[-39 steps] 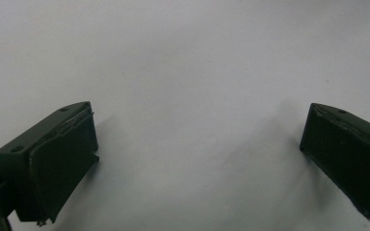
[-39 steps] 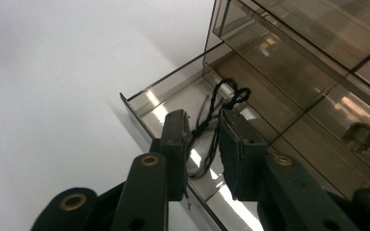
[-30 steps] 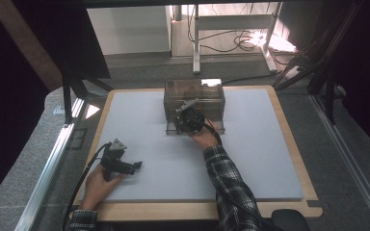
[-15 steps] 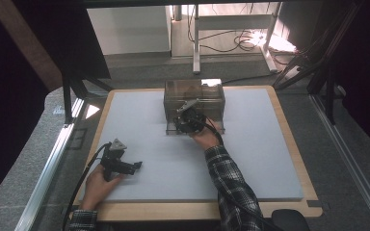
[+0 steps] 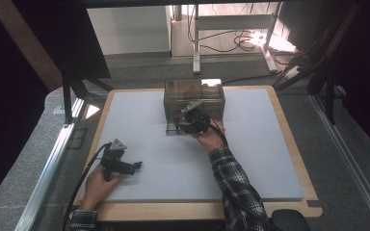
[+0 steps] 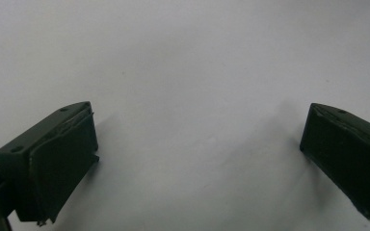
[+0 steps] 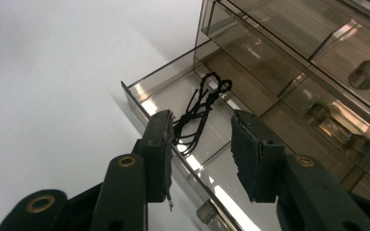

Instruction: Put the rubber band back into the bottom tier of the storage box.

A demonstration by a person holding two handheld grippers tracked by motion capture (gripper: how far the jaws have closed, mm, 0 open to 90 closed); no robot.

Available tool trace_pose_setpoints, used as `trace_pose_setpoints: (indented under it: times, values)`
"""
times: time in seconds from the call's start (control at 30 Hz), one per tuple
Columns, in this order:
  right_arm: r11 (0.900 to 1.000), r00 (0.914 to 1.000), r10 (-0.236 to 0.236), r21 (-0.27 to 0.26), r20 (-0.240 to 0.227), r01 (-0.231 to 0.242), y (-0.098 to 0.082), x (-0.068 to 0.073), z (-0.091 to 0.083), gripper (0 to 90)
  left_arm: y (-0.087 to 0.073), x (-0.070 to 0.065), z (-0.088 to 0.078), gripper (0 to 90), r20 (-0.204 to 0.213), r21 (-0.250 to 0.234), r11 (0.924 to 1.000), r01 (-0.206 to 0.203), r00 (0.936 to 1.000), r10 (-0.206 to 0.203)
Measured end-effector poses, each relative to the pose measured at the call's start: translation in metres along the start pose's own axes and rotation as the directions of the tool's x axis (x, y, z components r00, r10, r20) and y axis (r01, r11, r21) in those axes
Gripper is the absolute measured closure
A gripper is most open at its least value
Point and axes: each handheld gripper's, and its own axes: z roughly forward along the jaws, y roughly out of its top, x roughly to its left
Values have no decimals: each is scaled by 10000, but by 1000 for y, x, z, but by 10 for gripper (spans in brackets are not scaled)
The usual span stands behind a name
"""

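White foam mat (image 5: pixel 173 159) covers the table; right gripper (image 7: pixel 200 147) jaws part-way apart over a drawer (image 7: pixel 173 103) holding black cord (image 7: pixel 200 113); left gripper (image 6: pixel 197 144) jaws wide apart.

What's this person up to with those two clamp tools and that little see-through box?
A person sits at a table with a padded white mat, a gripper in each hand. The right gripper hangs over the pulled-out drawer of a smoky clear drawer cabinet, jaws apart, just above a tangle of black cord in the drawer. The left gripper rests open on the mat, off to the side, holding nothing.
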Motion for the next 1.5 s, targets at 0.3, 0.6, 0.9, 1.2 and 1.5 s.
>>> trace_pose_setpoints:
  times: [0.3, 0.6, 0.9, 1.2, 1.5]
  values:
    - [10000, 10000, -34, -69, -24, 34, -4, -1, -8, 560, 0, 0, 0, 0, 9, -10, 10000, 13, 10000, -13]
    - [10000, 10000, -63, -24, -21, 63, -10, -2, -15, 546, 0, 0, 0, 0, 8, -9, 10000, 10, 10000, -10]
    - [9998, 9998, -176, 39, -9, 176, -15, -2, -21, 519, 0, 0, 0, 0, 8, -12, 10000, 13, 10000, -13]
    - [9997, 9998, -199, 120, 77, 198, -19, -2, -25, 467, 0, 0, 0, 0, 7, -8, 10000, 11, 10000, -11]
    - [9995, 9996, -178, 275, 212, 172, -24, -2, -29, 391, 0, 0, 0, 0, 7, -11, 10000, 11, 10000, -11]
